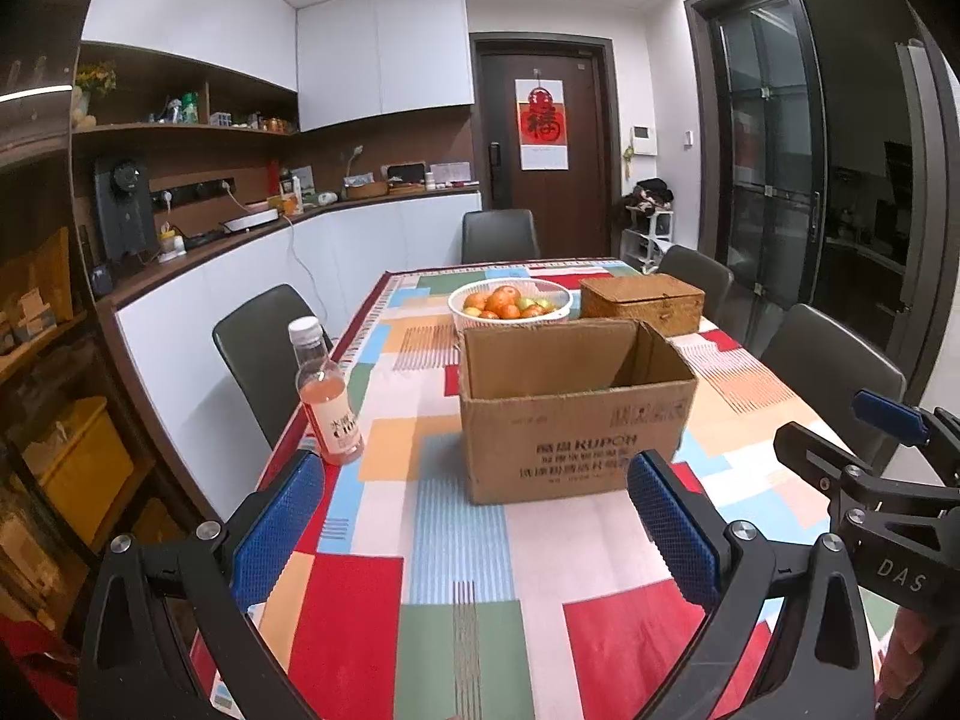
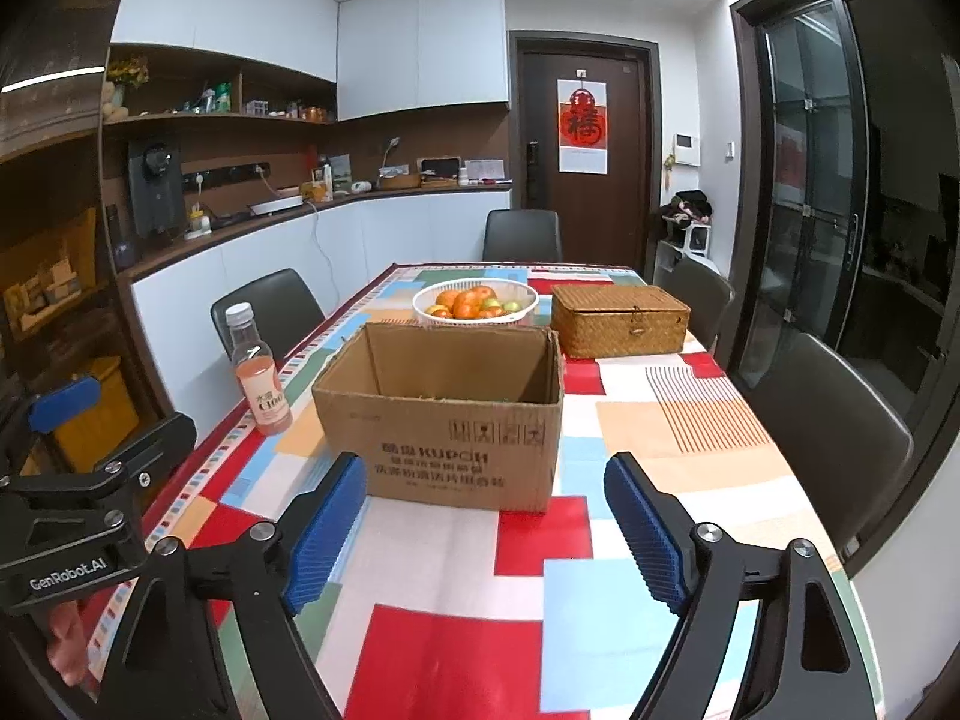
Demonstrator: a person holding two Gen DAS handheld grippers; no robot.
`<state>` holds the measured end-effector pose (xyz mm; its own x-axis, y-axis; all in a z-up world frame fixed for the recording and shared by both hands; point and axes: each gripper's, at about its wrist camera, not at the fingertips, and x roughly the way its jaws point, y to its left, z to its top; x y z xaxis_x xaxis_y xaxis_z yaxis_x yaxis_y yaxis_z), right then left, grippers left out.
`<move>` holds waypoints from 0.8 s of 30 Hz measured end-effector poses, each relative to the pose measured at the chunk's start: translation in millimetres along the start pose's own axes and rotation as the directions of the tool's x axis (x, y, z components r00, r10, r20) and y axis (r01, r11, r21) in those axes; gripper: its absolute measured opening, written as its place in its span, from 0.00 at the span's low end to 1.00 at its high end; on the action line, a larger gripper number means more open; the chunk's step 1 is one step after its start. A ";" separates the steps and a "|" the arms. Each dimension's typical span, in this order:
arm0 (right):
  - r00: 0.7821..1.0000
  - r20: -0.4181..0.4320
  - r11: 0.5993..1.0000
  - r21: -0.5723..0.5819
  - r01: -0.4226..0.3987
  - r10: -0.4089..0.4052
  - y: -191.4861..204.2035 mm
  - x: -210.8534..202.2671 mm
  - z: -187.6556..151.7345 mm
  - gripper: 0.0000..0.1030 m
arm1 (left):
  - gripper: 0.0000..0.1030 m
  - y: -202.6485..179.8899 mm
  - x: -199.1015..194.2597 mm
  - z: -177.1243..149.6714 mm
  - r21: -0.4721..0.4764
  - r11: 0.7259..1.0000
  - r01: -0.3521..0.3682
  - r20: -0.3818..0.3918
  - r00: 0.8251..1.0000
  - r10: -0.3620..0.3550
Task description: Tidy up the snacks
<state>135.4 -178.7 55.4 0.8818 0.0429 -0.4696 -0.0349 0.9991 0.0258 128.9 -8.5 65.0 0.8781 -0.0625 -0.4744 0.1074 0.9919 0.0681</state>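
Observation:
An open brown cardboard box (image 1: pixel 576 414) (image 2: pixel 444 414) stands in the middle of the table, its inside mostly hidden by its walls. A clear bottle of pink drink (image 1: pixel 327 396) (image 2: pixel 261 372) with a white cap stands upright to the box's left, near the table's edge. My left gripper (image 1: pixel 474 516) hangs open over the near part of the table, short of the box, nothing between its blue pads. My right gripper (image 2: pixel 486 528) is open too, also short of the box and empty. Each gripper shows at the edge of the other's view.
A white basket of oranges and green fruit (image 1: pixel 510 303) (image 2: pixel 474 303) sits behind the box, with a lidded wicker box (image 1: pixel 642 300) (image 2: pixel 618 318) to its right. Dark chairs (image 1: pixel 267 354) (image 2: pixel 828 432) ring the table with its colourful patchwork cloth (image 1: pixel 456 570). A counter runs along the left wall.

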 end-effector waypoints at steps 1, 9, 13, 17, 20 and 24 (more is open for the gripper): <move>1.000 0.000 1.000 0.006 0.000 0.000 -0.1 -3.1 -2.8 0.80 | 1.00 -0.3 -2.4 -2.0 0.002 1.000 0.006 -0.005 1.000 -0.006; 1.000 0.015 1.000 0.012 0.007 -0.007 0.6 -23.0 -10.4 0.83 | 1.00 -3.5 -23.1 -10.4 0.025 0.999 -0.023 0.020 1.000 0.022; 1.000 0.022 1.000 0.017 0.007 -0.007 0.3 -28.6 -13.3 0.83 | 1.00 -2.7 -27.1 -11.5 0.026 0.999 -0.032 0.027 0.999 0.032; 1.000 0.025 1.000 0.019 0.003 -0.004 -1.0 -31.7 -15.0 0.83 | 1.00 -4.0 -30.2 -11.5 0.025 0.999 -0.034 0.033 0.999 0.033; 1.000 0.029 1.000 0.025 -0.003 0.003 -2.7 -34.4 -14.5 0.83 | 1.00 -4.3 -33.1 -11.1 0.027 0.999 -0.036 0.041 0.999 0.034; 0.999 0.037 1.000 0.028 0.001 -0.002 -4.0 -38.1 -15.3 0.83 | 1.00 -6.1 -34.9 -11.6 0.030 0.999 -0.036 0.049 0.998 0.035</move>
<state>94.8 -184.2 59.6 0.8989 0.0404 -0.4363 -0.0207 0.9985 0.0499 92.2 -11.1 70.9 0.9032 -0.0331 -0.4280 0.0891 0.9898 0.1114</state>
